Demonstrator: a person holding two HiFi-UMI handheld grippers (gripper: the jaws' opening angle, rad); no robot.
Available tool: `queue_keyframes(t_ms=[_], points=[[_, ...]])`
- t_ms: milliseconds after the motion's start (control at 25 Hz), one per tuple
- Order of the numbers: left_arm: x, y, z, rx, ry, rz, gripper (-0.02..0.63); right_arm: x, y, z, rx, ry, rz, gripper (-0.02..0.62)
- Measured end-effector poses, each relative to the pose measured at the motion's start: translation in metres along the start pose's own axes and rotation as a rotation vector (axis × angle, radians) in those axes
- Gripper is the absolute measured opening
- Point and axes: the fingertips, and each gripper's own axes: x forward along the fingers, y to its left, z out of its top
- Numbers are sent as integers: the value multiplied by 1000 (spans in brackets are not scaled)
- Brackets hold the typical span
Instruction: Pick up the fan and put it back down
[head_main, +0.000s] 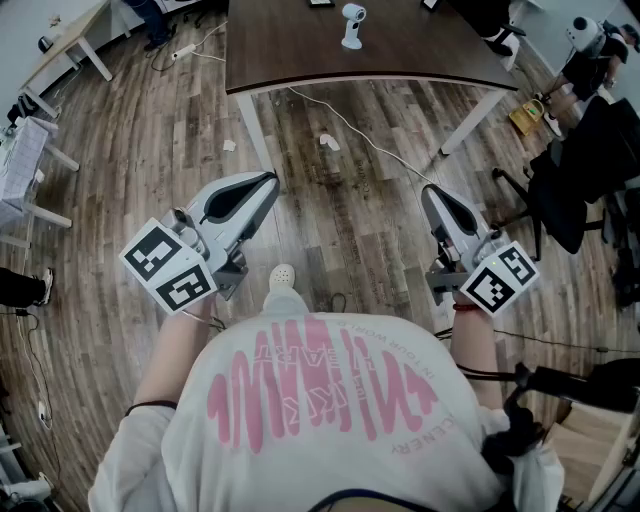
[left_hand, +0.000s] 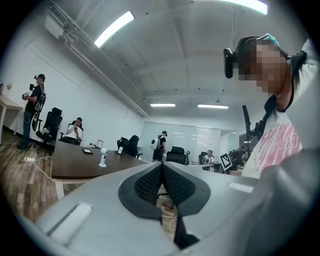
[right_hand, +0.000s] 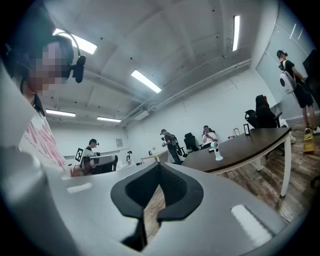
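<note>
Office table (head_main: 300, 50) holds fan (head_main: 352, 25) | far from left gripper (head_main: 266, 182), right gripper (head_main: 430, 191) | fingers (left_hand: 147, 182) pressed together

A dark table (head_main: 290, 50) bears a small white fan (head_main: 352, 24) upright

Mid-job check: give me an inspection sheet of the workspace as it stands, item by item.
Surface: dark brown table with white legs, ahead of the person, on a wood floor.
Job's things: white fan upright on the table, not touched.
Clutter: paper scraps on the floor near the table.
Grippers: left gripper shut, empty; right gripper shut, empty; both short of the table.
Cables: white cable runs from under the table across the floor; power strip lies left of the table.
Surroundings: black office chair at the right; other people around the room.
</note>
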Motion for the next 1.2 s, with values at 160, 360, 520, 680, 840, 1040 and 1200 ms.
queue_keyframes(t_ms=[160, 360, 520, 680, 840, 1040, 1200], points=[[0, 1, 1, 1, 1, 4, 20, 0, 1, -2, -31, 23, -2, 6], [6, 5, 2, 3, -8, 10, 20, 0, -2, -3, -47, 35, 1, 6], [12, 11, 4, 7, -13, 12, 20, 0, -9, 0, -45, 27, -8, 6], [14, 18, 3, 22, -41, 21, 20, 2, -18, -3, -33, 18, -21, 6], [3, 24, 40, 132, -192, -15, 18, 14, -27, 3, -26, 14, -35, 6], [2, 63, 62, 168, -243, -11, 20, 36, -51, 11, -7, 25, -69, 6], [15, 109, 67, 122, -228, 21, 20, 61, -65, 24, -7, 17, -87, 6]])
